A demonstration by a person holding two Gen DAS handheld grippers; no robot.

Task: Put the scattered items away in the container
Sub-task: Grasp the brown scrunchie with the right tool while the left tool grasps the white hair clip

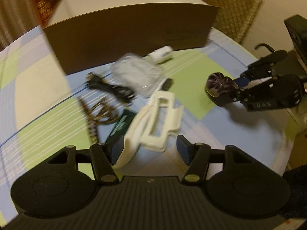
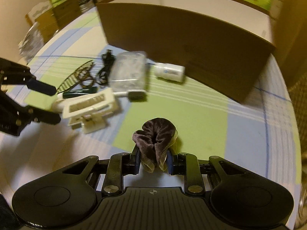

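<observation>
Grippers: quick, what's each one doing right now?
Left gripper: open, jaws around the white clip, not pressing it.
Right gripper: shut on the dark scrunchie.

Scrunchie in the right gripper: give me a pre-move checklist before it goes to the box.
1. Right gripper shut on the dark velvet scrunchie: ok.
2. Scrunchie clear of the checked cloth: cannot tell; it sits low over it.
3. Brown box open at the top: ok.
4. Path from scrunchie to box free of clutter: ok; only the white bottle lies near the box wall, off to the side.
5. Left gripper out of the way: ok; it stands open at the white plastic clip, away from the scrunchie.
</observation>
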